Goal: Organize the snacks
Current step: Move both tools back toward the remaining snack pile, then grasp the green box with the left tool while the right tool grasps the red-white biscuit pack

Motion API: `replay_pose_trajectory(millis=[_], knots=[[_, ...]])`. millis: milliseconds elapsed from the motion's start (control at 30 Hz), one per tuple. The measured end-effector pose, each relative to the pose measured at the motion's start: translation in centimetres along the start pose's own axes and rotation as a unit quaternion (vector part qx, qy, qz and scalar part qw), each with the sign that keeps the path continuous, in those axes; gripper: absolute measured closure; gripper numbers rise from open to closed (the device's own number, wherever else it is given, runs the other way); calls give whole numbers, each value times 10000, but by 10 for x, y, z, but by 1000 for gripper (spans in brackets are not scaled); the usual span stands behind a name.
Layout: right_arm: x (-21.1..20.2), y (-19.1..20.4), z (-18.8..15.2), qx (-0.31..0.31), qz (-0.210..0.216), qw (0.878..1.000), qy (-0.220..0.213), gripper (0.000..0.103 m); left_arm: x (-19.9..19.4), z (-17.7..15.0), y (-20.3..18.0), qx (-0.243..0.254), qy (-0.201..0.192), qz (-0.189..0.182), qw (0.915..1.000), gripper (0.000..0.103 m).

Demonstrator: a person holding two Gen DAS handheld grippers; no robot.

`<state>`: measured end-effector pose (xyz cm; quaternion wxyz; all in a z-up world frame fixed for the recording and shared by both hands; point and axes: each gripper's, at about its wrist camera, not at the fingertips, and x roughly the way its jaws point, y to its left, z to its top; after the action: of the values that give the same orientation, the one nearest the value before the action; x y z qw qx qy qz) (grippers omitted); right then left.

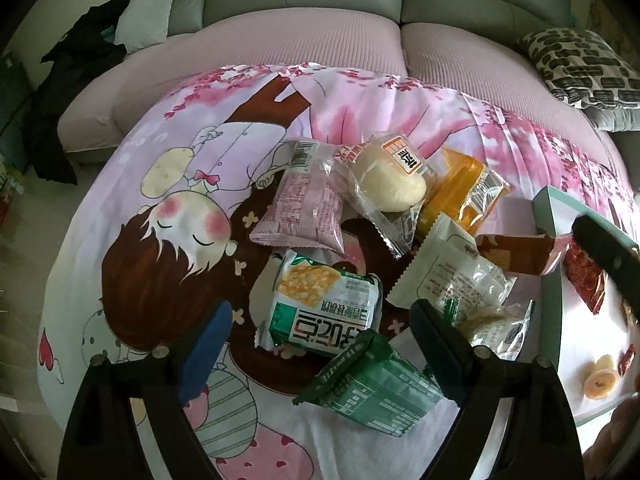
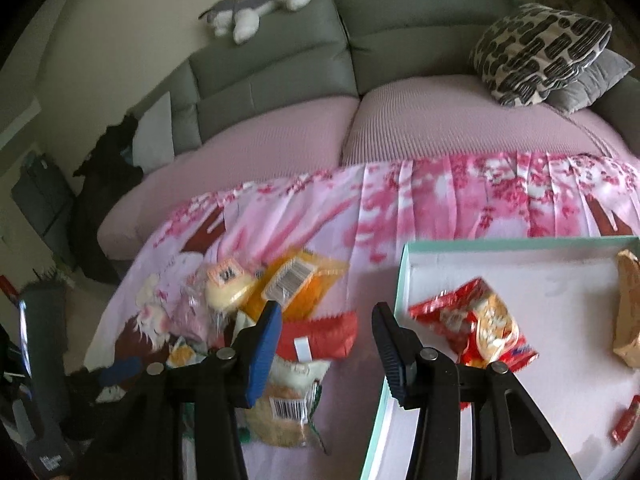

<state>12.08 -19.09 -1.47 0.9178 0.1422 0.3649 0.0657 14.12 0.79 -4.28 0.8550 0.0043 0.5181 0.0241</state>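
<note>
A pile of wrapped snacks lies on the pink cartoon cloth (image 1: 168,184). My left gripper (image 1: 320,332) is open above a green-and-white cracker pack (image 1: 324,308) and a dark green pack (image 1: 376,388). A pink pack (image 1: 304,204), a white bun (image 1: 384,180) and an orange pack (image 1: 464,192) lie further off. My right gripper (image 2: 326,320) is open and empty, over a red packet (image 2: 320,336) at the left rim of the mint-edged white box (image 2: 404,280). In the box lie a red snack bag (image 2: 484,328) and a tan packet (image 2: 628,308).
A grey sofa (image 2: 280,68) with pink seat covers stands behind the table. A patterned cushion (image 2: 540,48) sits at the right, a plush dog (image 2: 260,4) on the backrest. Dark clothes (image 1: 80,64) lie at the sofa's left end. The box also shows in the left wrist view (image 1: 552,216).
</note>
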Motion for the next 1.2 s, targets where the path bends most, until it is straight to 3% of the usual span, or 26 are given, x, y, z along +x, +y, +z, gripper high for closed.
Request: replay_pose_trajectory(millis=[167, 633, 933, 1200], knots=[[15, 1, 2, -128, -109, 9998, 116, 53, 0, 0, -1, 22, -2, -19, 10000, 12], [44, 10, -24, -460, -24, 9940, 995, 53, 4, -7, -8, 103, 108, -51, 9999, 12], [48, 9, -30, -429, -87, 9926, 1133, 53, 5, -18, -4, 43, 179, -62, 9998, 12], [44, 10, -32, -377, 91, 9920, 1200, 51, 21, -31, 7, -415, 437, -509, 9969, 12]])
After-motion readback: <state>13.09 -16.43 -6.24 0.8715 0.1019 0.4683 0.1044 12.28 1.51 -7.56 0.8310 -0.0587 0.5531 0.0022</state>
